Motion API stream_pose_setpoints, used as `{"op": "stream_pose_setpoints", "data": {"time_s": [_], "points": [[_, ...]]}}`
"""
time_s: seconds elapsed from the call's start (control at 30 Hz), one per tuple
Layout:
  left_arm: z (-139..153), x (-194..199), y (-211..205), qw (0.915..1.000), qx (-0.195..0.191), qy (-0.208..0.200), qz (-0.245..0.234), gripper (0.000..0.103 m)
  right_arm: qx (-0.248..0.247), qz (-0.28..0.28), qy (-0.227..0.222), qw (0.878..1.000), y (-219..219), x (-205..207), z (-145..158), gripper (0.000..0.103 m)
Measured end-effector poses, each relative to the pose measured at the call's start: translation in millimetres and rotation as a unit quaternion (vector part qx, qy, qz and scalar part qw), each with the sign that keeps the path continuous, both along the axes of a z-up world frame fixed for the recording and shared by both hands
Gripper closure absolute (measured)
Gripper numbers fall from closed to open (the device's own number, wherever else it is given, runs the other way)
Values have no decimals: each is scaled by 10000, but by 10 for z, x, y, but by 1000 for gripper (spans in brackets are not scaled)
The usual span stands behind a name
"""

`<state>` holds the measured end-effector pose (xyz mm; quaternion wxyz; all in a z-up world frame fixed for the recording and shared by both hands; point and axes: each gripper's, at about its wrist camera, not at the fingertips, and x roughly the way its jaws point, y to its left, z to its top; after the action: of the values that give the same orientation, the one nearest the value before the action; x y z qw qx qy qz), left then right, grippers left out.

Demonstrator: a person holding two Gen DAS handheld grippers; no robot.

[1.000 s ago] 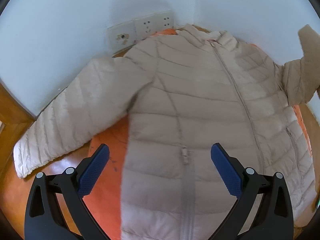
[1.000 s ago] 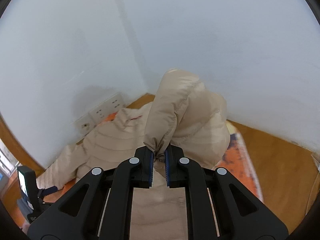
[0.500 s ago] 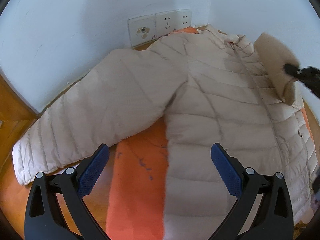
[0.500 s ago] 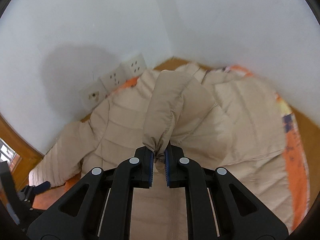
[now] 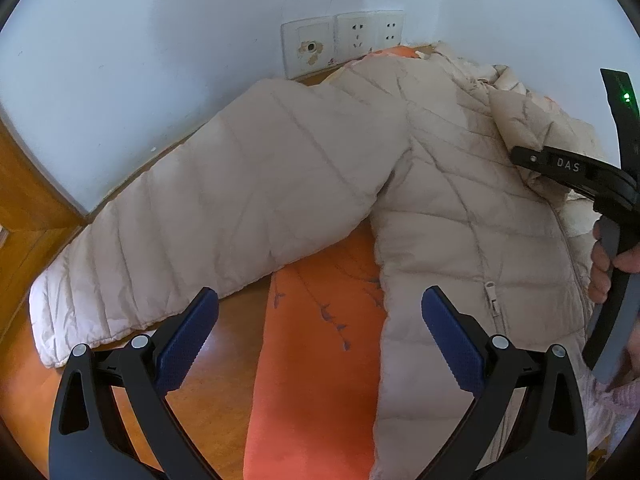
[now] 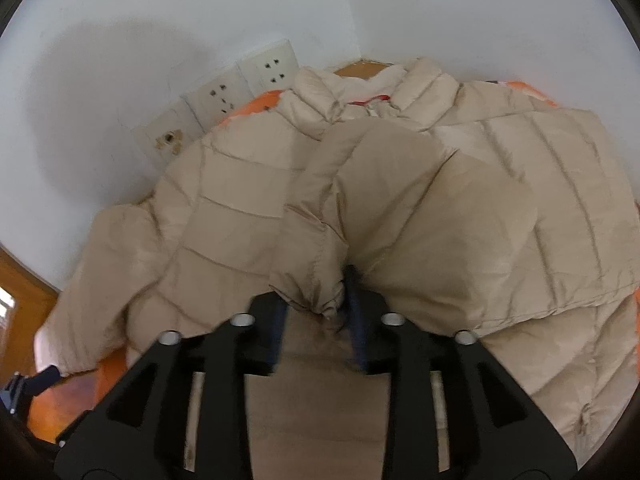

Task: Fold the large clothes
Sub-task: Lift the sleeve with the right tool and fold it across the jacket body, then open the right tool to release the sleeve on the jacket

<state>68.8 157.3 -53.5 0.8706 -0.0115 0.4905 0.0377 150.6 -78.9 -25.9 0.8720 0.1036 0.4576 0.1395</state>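
A beige quilted puffer jacket (image 5: pixel 460 200) lies front up on an orange cloth (image 5: pixel 320 340). Its left sleeve (image 5: pixel 200 216) stretches out flat toward the wooden edge. My left gripper (image 5: pixel 320 328) is open and empty, above the orange cloth between that sleeve and the jacket body. My right gripper (image 6: pixel 320 316) holds the right sleeve's cuff (image 6: pixel 316 280), with the sleeve folded across the jacket's chest (image 6: pixel 400 208); its jaws have parted and the cuff still sits between them. The right gripper also shows in the left wrist view (image 5: pixel 576 172), low over the chest.
White walls meet in a corner behind the collar, with wall sockets (image 5: pixel 344 40) just above the table. The wooden table top (image 5: pixel 224 344) shows left of the cloth, with a wooden frame (image 5: pixel 24 200) at far left. A pink garment (image 5: pixel 624 392) lies at the right edge.
My right gripper has carried the cuff down across the chest, and its jaws have widened from tightly shut. My left gripper has shifted left, toward the outstretched sleeve.
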Motion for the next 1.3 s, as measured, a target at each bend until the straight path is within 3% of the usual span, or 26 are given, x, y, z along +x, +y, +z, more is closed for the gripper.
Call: {"op": "stream_pose_setpoints", "data": {"time_s": [0.07,0.23,0.53,0.87,1.03,1.17,1.3], "points": [[35,31,-48,9999,24,-62,-93,5,214,-19,-33,9998,-38,-98,111,49],[145,121,-229,9991,-44,-204,-369,5,232,10,-296,9993,-166,-447,439,39],[333,275,-878,9905,-99,-493,-1282,5,-401,-794,-378,9953,-828,-1043,624,38],[330,520,-1733,9765,-76,-612,-2067,5,-447,-1815,-190,9822,-1509,-1452,561,37],[239,764,-2081,9730,85,-642,-2214,5,-366,-2200,-79,9748,-1752,-1600,486,37],[131,962,-2278,9750,153,-584,-2138,5,-254,-2400,-82,9704,-1878,-1684,466,37],[65,1095,-2400,9772,366,-792,-1937,5,-267,-2472,-54,9686,-1934,-1725,453,37]]}}
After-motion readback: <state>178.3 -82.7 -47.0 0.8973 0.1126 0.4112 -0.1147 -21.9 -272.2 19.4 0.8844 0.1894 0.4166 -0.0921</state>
